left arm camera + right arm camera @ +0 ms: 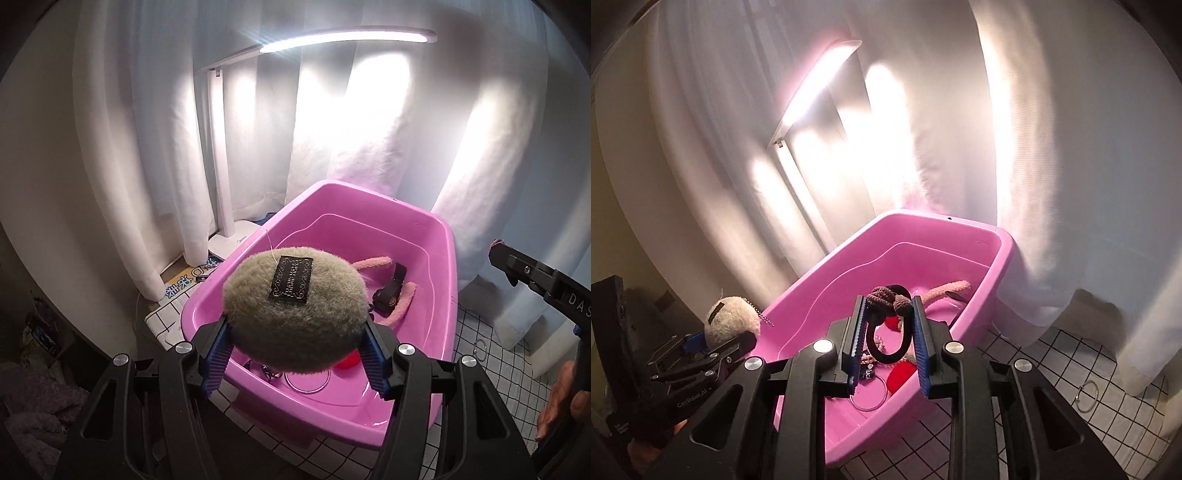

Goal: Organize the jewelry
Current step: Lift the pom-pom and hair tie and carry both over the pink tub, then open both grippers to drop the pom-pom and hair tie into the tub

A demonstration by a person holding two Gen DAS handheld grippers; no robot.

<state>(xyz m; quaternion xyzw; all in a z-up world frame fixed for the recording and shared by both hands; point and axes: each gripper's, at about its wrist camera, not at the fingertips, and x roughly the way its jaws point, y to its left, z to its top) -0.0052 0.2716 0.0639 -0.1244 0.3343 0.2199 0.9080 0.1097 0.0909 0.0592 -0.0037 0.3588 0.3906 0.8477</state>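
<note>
White curtains and a lit desk lamp (347,38) back a grid-patterned cloth (1052,373) on which a pink tub (439,236) stands. Both tongs hover over the tub, each loaded. The left gripper (295,347) is spread wide, its blue pads pressed into a fuzzy grey-green pompom (295,314) with a thin chain trailing from it. The right gripper (888,339) is nearly closed on a black hair tie with a brown knitted knot (886,299).

Below and beyond the jaws, the tub already holds a pink fuzzy headband (373,264), a red piece (901,373) and a thin metal hoop (868,397), so sorting looks well along. Out to the right a silver ring (1086,397) lies on the cloth, not yet gathered.

The pompom's black label is unreadable; the left tong's body reads "GenRobot.AI".
</note>
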